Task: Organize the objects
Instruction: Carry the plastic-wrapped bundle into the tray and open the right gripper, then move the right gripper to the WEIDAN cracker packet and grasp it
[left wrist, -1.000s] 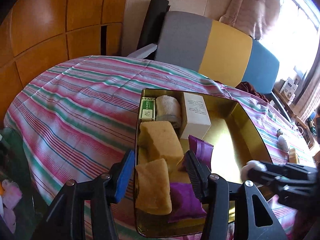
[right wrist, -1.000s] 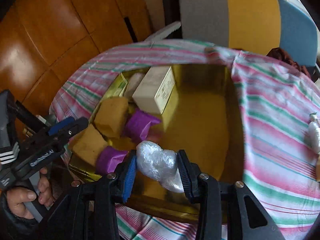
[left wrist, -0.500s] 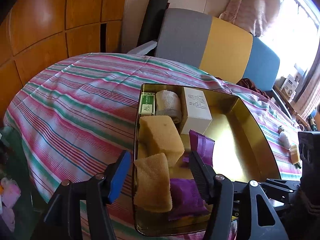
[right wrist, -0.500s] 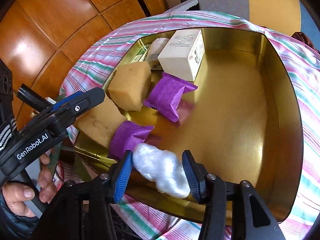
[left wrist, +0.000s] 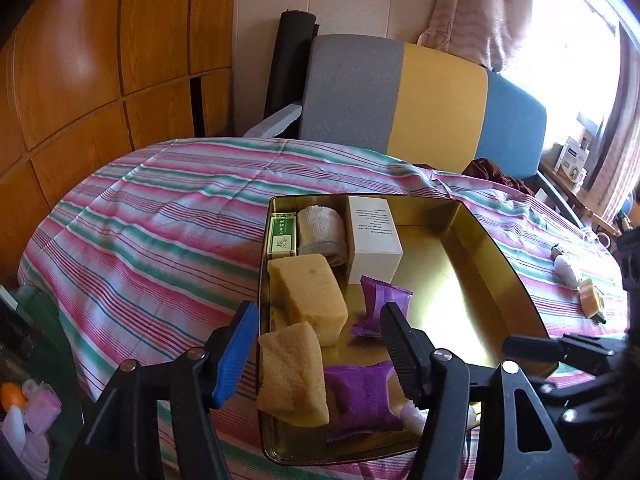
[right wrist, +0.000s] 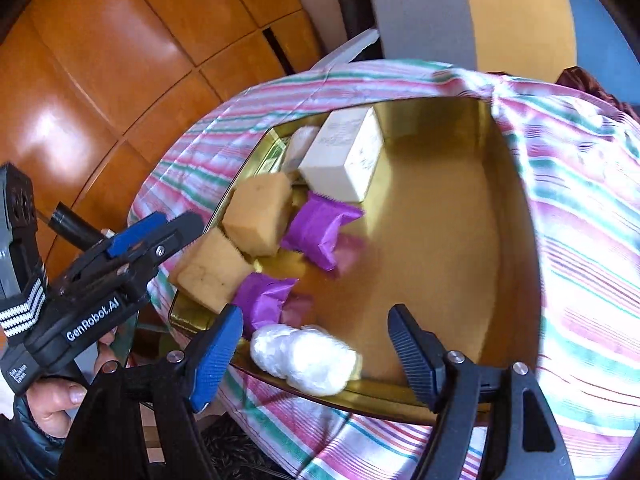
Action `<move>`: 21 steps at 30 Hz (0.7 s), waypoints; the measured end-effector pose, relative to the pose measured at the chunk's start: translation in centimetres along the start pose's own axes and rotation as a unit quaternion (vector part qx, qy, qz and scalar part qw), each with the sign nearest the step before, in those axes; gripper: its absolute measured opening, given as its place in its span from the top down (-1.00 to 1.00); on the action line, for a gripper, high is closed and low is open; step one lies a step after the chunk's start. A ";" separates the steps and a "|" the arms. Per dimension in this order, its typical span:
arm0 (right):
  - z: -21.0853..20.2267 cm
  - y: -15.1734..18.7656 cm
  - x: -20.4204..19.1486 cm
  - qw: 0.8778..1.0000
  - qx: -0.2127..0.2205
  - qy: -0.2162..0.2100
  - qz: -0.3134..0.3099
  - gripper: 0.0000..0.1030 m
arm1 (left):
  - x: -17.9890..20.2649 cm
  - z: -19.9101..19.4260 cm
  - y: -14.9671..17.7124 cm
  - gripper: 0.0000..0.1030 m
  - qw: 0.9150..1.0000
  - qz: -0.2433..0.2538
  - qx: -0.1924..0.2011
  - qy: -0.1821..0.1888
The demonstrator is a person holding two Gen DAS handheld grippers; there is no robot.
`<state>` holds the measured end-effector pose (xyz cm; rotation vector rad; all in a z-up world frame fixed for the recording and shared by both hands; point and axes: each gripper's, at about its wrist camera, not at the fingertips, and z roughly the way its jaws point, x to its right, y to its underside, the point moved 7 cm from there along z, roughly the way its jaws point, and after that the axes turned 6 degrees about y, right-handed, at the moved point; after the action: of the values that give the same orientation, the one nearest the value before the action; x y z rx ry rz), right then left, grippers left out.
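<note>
Right gripper [right wrist: 316,344] standing with jaws spread wide, having just been opening, pads clear of the white plastic-wrapped bundle [right wrist: 302,358] lying between them on the near edge of the gold tin [right wrist: 516,216]. Just beyond the blue pad, two purple packets [right wrist: 264,302] and two yellow sponges [right wrist: 256,212]; farther off, a white box [right wrist: 344,160]. Left gripper [left wrist: 316,340] hovering parted too, jaws just opened slightly, gripping nothing, straddling the tin's near corner over a sponge. Striped cloth [left wrist: 160,220] spreading beneath.

a grey, yellow and blue sofa [left wrist: 420,100] stands behind the striped tablecloth [left wrist: 160,220], wood-panelled wall [left wrist: 80,60] at left.
</note>
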<state>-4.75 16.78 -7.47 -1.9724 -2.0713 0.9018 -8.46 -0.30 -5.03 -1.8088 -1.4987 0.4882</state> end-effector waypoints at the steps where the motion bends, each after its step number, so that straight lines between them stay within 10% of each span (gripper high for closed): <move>1: -0.4 -0.1 0.6 1.000 0.004 0.004 0.006 -0.48 | 0.2 -0.1 0.0 -0.24 1.000 0.003 0.001 0.001; 21: -9.9 0.5 20.5 0.969 0.059 0.161 0.179 -0.48 | 7.2 0.2 -0.4 -0.24 0.996 0.080 -0.008 0.045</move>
<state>-2.06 39.31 -5.80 -2.2867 -1.4838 0.6783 -7.12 6.65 -3.78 -1.9463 -1.3075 0.4659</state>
